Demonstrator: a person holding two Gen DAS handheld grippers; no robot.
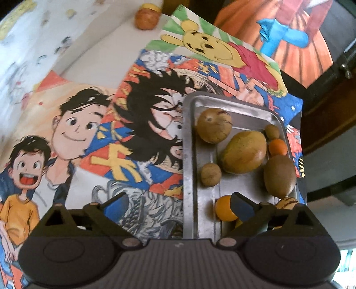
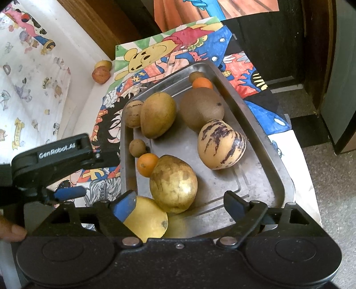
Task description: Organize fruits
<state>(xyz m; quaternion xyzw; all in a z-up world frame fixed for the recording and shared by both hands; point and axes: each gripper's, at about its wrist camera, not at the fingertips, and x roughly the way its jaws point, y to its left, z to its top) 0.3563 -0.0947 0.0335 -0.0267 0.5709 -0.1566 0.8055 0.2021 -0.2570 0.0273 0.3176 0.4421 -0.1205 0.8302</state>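
Observation:
A steel tray lies on cartoon posters and holds several fruits: a striped melon, a yellow-brown mango, a second mango, a kiwi, small oranges and small brown fruits. My right gripper is open above the tray's near end, with a yellow fruit under its left finger. My left gripper is open over the tray's left rim, and it also shows in the right wrist view.
A reddish fruit with a yellow one behind it sits apart on the white surface beyond the posters. Dark wooden furniture stands behind the tray. A patterned white cloth lies to the left.

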